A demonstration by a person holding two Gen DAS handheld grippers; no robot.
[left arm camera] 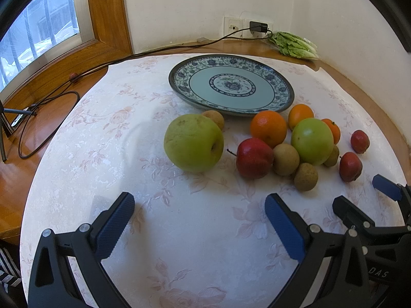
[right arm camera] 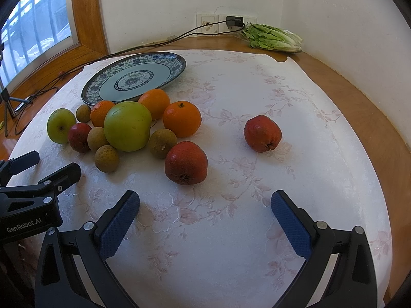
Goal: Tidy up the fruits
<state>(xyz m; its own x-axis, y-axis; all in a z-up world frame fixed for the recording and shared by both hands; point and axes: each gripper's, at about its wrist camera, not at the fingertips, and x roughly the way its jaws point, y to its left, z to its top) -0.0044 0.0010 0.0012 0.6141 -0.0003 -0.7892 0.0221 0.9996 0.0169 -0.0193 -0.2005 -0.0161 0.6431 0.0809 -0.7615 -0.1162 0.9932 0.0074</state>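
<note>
An empty blue patterned plate (left arm camera: 267, 95) (right arm camera: 156, 75) sits at the back of the white floral cloth. In front of it lie two green apples (left arm camera: 194, 143) (left arm camera: 312, 141), three oranges (left arm camera: 268, 128), three red fruits (left arm camera: 254, 157) and several small brown longans (left arm camera: 285, 159). My left gripper (left arm camera: 200, 218) (right arm camera: 46, 166) is open and empty, just short of the left green apple (right arm camera: 61, 125). My right gripper (right arm camera: 205, 205) (left arm camera: 364, 197) is open and empty, with a red fruit (right arm camera: 186, 163) just ahead of it and another red fruit (right arm camera: 262, 133) further right.
A head of lettuce (left arm camera: 294, 45) (right arm camera: 272, 37) lies in the back corner by the wall. A black charger (left arm camera: 258, 27) feeds a cable (left arm camera: 77, 73) running left across the wooden table to a small tripod (left arm camera: 7, 118). A wooden window frame (left arm camera: 108, 20) stands at the left.
</note>
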